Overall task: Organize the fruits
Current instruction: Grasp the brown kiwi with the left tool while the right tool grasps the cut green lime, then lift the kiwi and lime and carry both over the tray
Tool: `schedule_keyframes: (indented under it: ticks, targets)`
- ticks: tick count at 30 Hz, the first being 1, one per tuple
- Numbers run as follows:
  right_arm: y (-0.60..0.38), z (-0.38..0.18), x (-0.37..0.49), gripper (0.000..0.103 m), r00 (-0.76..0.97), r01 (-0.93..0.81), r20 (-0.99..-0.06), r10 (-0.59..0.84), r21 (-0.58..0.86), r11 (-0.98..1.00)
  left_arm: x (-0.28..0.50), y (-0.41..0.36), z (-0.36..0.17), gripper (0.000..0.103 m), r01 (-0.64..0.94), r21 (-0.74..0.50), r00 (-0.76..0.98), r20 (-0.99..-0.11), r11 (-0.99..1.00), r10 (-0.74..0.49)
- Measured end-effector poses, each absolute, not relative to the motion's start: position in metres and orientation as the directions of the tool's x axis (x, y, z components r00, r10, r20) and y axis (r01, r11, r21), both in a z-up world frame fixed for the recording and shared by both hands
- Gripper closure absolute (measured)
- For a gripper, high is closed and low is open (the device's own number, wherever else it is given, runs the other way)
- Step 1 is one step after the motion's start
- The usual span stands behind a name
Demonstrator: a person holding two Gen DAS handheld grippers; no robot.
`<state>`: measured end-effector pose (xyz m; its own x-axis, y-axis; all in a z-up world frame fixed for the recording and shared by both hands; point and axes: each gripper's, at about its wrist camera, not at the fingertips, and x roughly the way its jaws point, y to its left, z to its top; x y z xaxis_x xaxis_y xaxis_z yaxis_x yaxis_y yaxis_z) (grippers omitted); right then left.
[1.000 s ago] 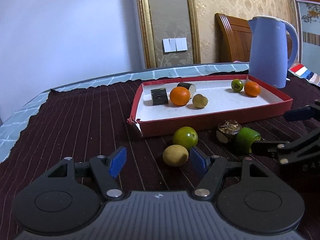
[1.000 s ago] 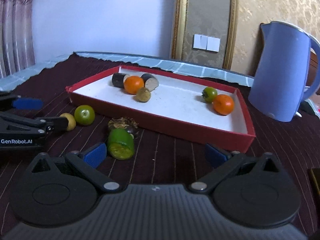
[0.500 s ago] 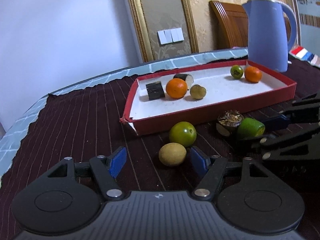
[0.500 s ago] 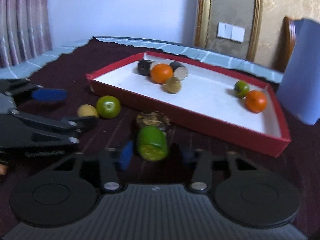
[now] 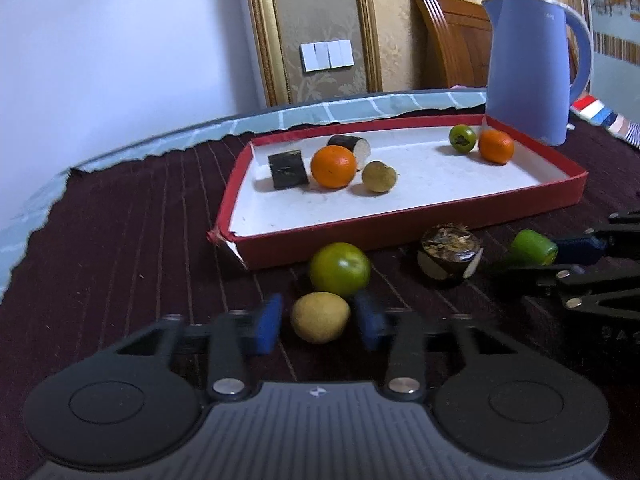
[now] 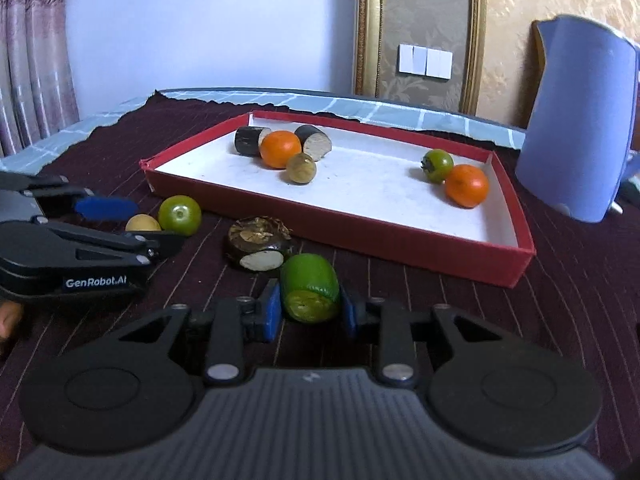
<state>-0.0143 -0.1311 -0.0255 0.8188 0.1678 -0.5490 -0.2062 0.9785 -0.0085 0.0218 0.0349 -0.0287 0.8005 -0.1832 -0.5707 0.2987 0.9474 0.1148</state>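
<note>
A red tray (image 5: pixel 400 236) (image 6: pixel 340 236) with a white floor holds two oranges, two dark cut pieces, a small green fruit and a yellowish fruit. On the cloth in front lie a yellow fruit (image 5: pixel 319 317) (image 6: pixel 142 223), a green round fruit (image 5: pixel 340 269) (image 6: pixel 179 215), a brown husked piece (image 5: pixel 450 249) (image 6: pixel 258 247) and a green cut piece (image 5: pixel 534 247) (image 6: pixel 310 288). My left gripper (image 5: pixel 318 322) has its pads close on both sides of the yellow fruit, with small gaps. My right gripper (image 6: pixel 308 312) is shut on the green cut piece.
A blue kettle (image 5: pixel 528 68) (image 6: pixel 580 120) stands behind the tray's right end. A wooden chair (image 5: pixel 452 40) is behind the table. The dark striped cloth (image 5: pixel 120 240) covers the table, with a pale checked edge at the back and left.
Both grippers have narrowed from wide open. The left fingers have come in around the yellow fruit. The right fingers have closed onto the green cut piece.
</note>
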Motion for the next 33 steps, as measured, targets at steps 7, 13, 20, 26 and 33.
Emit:
schedule_keyframes:
  ticks: [7, 13, 20, 26, 33]
  targets:
    - [-0.132, -0.024, -0.018, 0.074, 0.83, -0.196, -0.534, 0.164, -0.005, 0.981, 0.01, 0.035, -0.023, 0.073, 0.287, 0.118, 0.814, -0.553, 0.95, -0.177]
    - [-0.138, -0.019, -0.018, 0.074, 0.846, -0.16, -0.512, 0.146, 0.016, 0.987, 0.007, 0.022, -0.001, 0.073, 0.276, 0.129, 0.843, -0.508, 0.952, -0.176]
    - [-0.142, -0.015, -0.011, 0.074, 0.859, -0.115, -0.5, 0.113, 0.026, 0.993, 0.032, -0.003, 0.013, 0.073, 0.227, 0.128, 0.844, -0.52, 0.966, -0.129]
    - [-0.146, -0.005, -0.006, 0.074, 0.882, -0.085, -0.463, 0.082, 0.014, 0.996, 0.049, -0.021, 0.031, 0.073, 0.173, 0.139, 0.883, -0.46, 0.975, -0.091]
    - [-0.155, 0.001, -0.001, 0.074, 0.893, -0.067, -0.444, 0.075, 0.033, 0.997, 0.071, -0.043, 0.024, 0.073, 0.124, 0.161, 0.899, -0.436, 0.979, -0.042]
